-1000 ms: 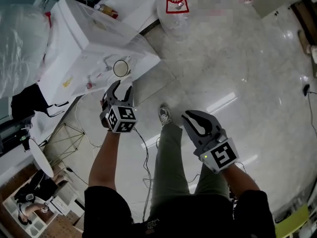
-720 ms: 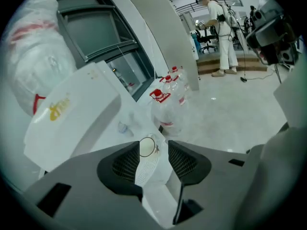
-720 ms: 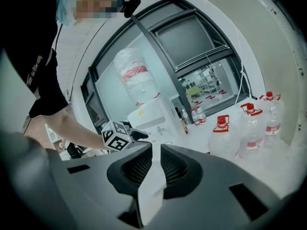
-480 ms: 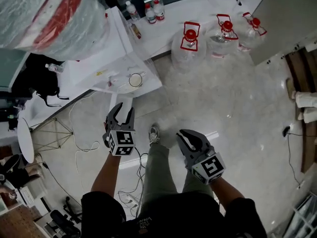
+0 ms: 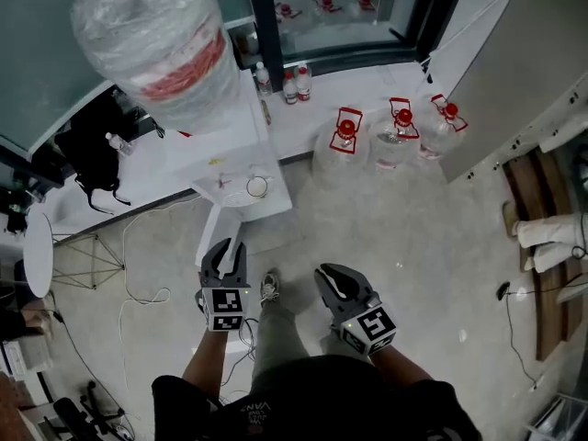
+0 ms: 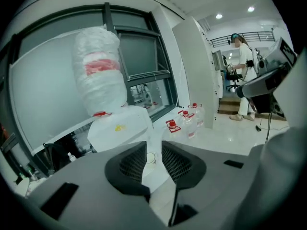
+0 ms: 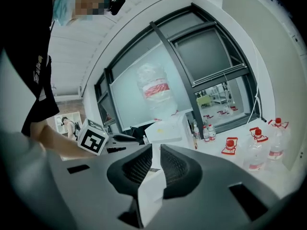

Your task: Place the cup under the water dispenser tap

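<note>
A white cup [image 5: 257, 186] stands on the drip shelf of the white water dispenser [image 5: 216, 145], below the big plastic-wrapped bottle [image 5: 161, 44]. My left gripper [image 5: 225, 246] hangs over the floor well short of the shelf and points at the cup. Its jaws are closing with nothing between them. In the left gripper view the cup [image 6: 151, 158] shows far off through the gap of the left gripper [image 6: 153, 159]. My right gripper [image 5: 329, 274] is beside it, jaws a narrow gap apart and empty. The right gripper [image 7: 156, 150] faces the dispenser [image 7: 165, 128].
Three red-capped water jugs [image 5: 344, 141] stand on the floor right of the dispenser, small bottles [image 5: 294, 83] behind them. A round white table [image 5: 39, 255] and loose cables [image 5: 138, 292] lie left. A person's legs [image 5: 542, 232] are at the right edge.
Both grippers have drawn back and up from the dispenser. The left one, close to the cup a second ago, is now far from it, and its jaws have narrowed.
</note>
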`<state>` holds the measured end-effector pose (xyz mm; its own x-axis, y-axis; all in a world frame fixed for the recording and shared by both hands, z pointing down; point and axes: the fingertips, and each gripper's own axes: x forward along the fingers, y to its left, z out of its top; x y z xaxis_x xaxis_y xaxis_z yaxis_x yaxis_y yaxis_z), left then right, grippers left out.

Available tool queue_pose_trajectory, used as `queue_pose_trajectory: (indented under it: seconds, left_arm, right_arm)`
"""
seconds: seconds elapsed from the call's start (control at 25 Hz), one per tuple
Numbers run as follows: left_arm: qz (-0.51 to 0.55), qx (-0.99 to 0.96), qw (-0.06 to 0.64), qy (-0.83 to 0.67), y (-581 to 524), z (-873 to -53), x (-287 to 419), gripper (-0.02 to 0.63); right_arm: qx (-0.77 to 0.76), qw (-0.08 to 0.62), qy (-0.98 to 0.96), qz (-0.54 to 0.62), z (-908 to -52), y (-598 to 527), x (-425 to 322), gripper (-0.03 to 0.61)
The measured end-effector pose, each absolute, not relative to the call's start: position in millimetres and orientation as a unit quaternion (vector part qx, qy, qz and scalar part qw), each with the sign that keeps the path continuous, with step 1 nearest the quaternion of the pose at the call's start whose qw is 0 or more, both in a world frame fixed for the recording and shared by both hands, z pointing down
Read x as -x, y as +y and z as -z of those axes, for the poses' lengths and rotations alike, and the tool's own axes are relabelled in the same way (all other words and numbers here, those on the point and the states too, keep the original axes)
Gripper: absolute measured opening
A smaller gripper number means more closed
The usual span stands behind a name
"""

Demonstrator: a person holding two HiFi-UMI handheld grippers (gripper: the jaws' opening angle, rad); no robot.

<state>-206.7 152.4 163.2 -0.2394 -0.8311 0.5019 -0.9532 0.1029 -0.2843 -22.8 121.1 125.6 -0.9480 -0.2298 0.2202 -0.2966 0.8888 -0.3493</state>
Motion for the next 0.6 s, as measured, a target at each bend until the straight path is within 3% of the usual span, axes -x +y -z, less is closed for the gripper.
queue_pose_trajectory:
  seconds: [0.6]
  left_arm:
    - [-0.158, -0.583, 0.07, -0.794, 238.8, -59.5, 133.0, 0.038]
  right_arm:
    - [-0.12, 0.088, -0.978, -0.145, -71.0, 157.8, -21.4, 0.046]
